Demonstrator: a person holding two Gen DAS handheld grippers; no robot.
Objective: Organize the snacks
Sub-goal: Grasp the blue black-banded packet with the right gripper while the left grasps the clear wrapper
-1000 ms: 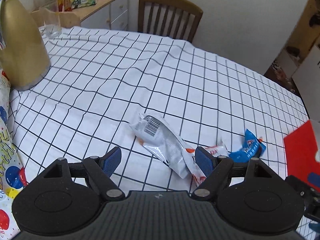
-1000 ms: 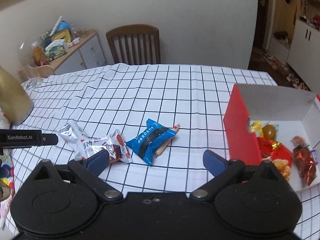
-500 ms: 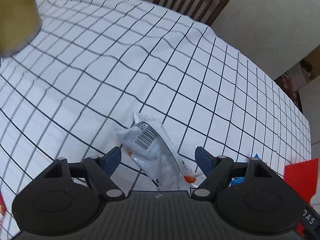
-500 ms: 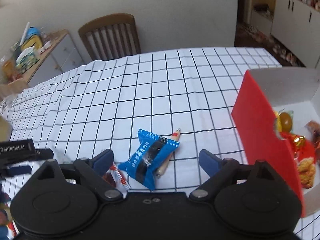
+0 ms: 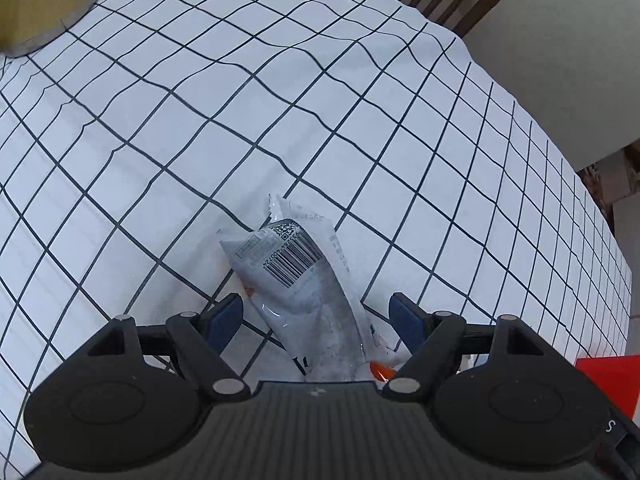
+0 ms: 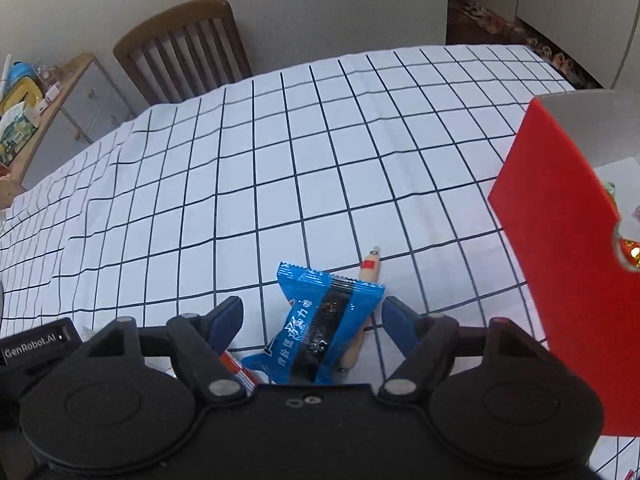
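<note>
A silver snack packet with a barcode (image 5: 304,288) lies on the checked tablecloth (image 5: 240,120). My left gripper (image 5: 316,320) is open, low over it, with a blue finger on each side of the packet. A blue snack packet (image 6: 320,328) lies on the cloth on top of a thin sausage stick (image 6: 366,280). My right gripper (image 6: 310,322) is open, its fingers on either side of the blue packet. A red box (image 6: 568,264) with snacks inside stands to the right.
A wooden chair (image 6: 184,52) stands at the table's far edge. A gold jug (image 5: 36,4) stands at the far left. A sideboard with clutter (image 6: 36,112) is by the wall. A red-and-white wrapper (image 6: 236,368) lies under my right gripper's left finger.
Both grippers have moved forward and down. The silver packet now sits between my left fingers and the blue packet between my right fingers. Both stay open.
</note>
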